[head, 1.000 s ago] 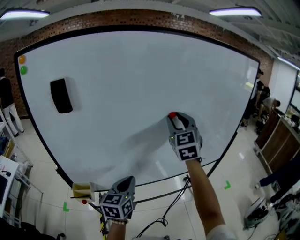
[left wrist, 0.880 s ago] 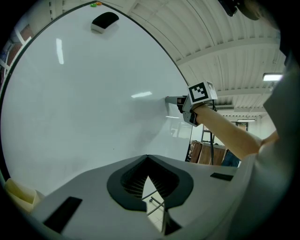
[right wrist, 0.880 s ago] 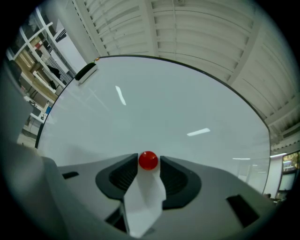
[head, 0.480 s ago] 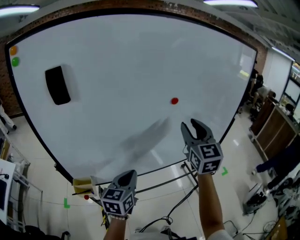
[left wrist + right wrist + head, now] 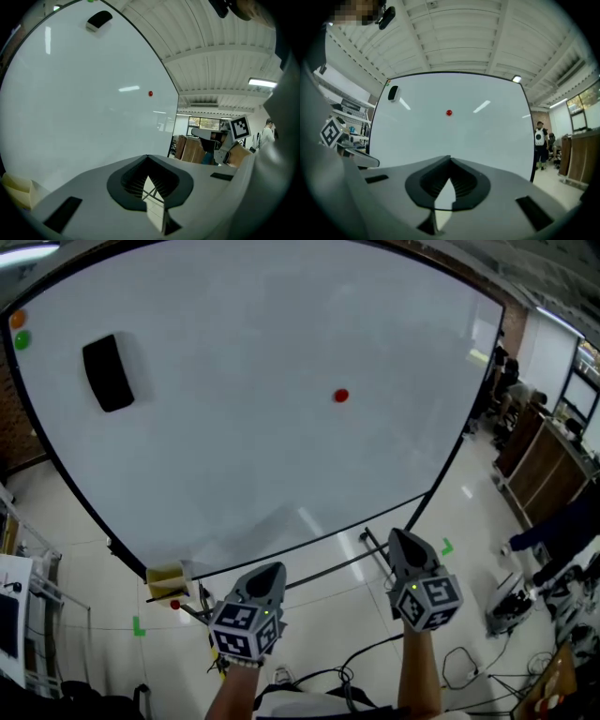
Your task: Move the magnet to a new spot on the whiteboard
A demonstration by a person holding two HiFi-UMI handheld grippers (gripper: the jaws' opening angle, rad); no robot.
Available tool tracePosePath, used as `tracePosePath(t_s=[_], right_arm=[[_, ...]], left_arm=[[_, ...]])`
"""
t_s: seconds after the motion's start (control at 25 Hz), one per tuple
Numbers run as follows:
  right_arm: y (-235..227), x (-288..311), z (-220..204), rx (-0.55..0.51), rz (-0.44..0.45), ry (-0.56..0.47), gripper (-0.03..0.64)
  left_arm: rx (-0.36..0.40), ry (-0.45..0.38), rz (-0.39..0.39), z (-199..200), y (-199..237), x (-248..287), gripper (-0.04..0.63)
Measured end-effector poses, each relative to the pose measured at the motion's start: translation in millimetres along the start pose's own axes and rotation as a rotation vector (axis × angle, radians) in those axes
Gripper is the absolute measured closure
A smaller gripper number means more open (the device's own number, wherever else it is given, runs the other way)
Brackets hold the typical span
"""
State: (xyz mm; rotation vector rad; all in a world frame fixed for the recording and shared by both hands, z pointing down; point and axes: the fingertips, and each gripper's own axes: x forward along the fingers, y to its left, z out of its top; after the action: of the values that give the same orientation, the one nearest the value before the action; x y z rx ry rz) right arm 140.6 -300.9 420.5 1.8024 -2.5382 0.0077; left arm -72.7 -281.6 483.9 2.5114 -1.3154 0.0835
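A small red magnet (image 5: 341, 396) sticks alone on the whiteboard (image 5: 234, 437), right of its middle; it also shows as a red dot in the left gripper view (image 5: 150, 93) and the right gripper view (image 5: 449, 112). My right gripper (image 5: 401, 544) hangs well below the board's lower edge, shut with nothing in it. My left gripper (image 5: 270, 576) is low at the left, also shut and empty, its tips (image 5: 148, 157) meeting. Both stand far back from the magnet.
A black eraser (image 5: 108, 372) sits on the board's upper left, with an orange magnet (image 5: 17, 321) and a green magnet (image 5: 22, 338) at the far left edge. A yellow box (image 5: 167, 577) rests on the board's tray. People stand at the right (image 5: 540, 140). Cables lie on the floor.
The right gripper let go of the red magnet on the board, drew back and down below the board's edge, and its jaws closed. The left gripper stayed low.
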Motion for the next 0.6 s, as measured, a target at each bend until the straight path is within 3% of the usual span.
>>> tracePosePath(t_s=[0.24, 0.6], right_arm=[[-4.6, -82.8, -73.8, 0.1, 0.034, 0.113, 0.617], [-26.5, -216.2, -125.1, 0.235, 0.097, 0.171, 0.617]], left_arm=[[-0.014, 0.003, 0.036, -27.7, -54.4, -23.7, 0.604], [-0.035, 0.028, 0.093, -88.3, -169.6, -66.3, 0.604]])
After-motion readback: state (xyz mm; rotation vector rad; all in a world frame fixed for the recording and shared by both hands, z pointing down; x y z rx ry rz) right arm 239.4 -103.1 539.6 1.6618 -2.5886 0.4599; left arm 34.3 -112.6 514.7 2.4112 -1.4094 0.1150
